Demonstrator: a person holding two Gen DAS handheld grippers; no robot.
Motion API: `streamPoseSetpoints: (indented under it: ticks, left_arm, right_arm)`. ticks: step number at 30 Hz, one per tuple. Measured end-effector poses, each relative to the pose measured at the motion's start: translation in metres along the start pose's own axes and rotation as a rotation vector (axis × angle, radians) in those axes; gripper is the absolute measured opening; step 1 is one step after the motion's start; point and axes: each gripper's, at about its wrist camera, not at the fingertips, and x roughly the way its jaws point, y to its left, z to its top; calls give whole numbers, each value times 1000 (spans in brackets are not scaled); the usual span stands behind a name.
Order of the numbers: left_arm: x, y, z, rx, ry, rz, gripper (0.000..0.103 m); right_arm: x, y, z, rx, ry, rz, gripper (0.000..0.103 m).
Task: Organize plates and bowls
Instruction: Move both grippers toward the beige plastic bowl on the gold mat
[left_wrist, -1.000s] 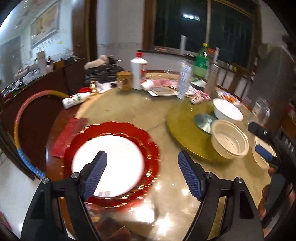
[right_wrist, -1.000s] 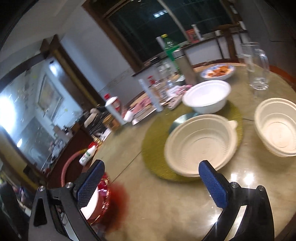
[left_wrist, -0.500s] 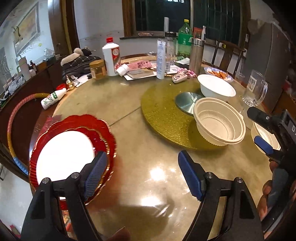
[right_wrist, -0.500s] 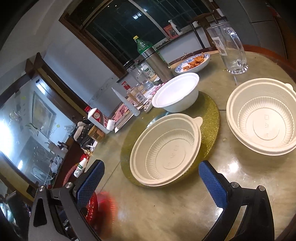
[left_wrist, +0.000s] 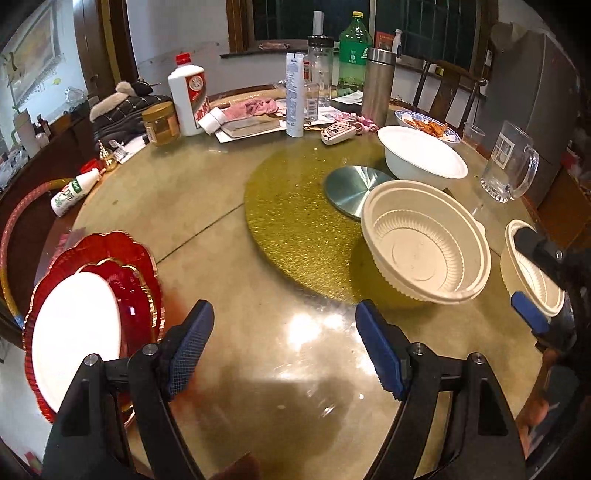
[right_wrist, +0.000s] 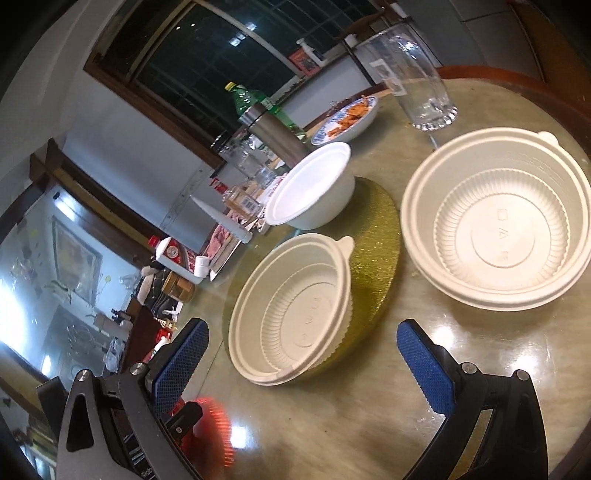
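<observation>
A white plate (left_wrist: 75, 332) lies on stacked red scalloped plates (left_wrist: 133, 273) at the table's left edge. A cream ribbed bowl (left_wrist: 424, 251) (right_wrist: 295, 310) rests half on the gold turntable (left_wrist: 295, 206). A second cream bowl (right_wrist: 506, 221) (left_wrist: 532, 273) sits to its right. A smooth white bowl (left_wrist: 421, 155) (right_wrist: 314, 188) stands behind them. My left gripper (left_wrist: 284, 347) hangs open over bare tabletop, between the plates and the first bowl. My right gripper (right_wrist: 303, 354) is open and empty, just short of that bowl's near rim.
A glass mug (left_wrist: 511, 162), a dish of food (left_wrist: 428, 125), bottles (left_wrist: 352, 51), a steel flask (left_wrist: 376, 85), a white liquor bottle (left_wrist: 186, 96) and a jar (left_wrist: 160, 123) crowd the far side. A small bottle (left_wrist: 74, 190) lies at the left rim.
The left view has swung right, so the red plates slid from the middle to its left edge. The right gripper has rolled and come closer to the cream bowls.
</observation>
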Motion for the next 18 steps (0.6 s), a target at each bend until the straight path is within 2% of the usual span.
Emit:
streamPoseSetpoints:
  ticks: [5,10,16,18]
  left_arm:
    - [8,-7,11,-20,3,-25,79]
    - [17,-14,20,-40,4,-41,79]
    - [35,-27,33,-51,26,-55,79]
    - [37,-31,36,-53,18,-52,79]
  right_arm:
    - [2,-3,0,10,12,0,103]
    - [5,-7,2,26,14,-36,103]
    - [20,-9,5,38,69,-83,102]
    - [25,-5,6,21,84,-109,95]
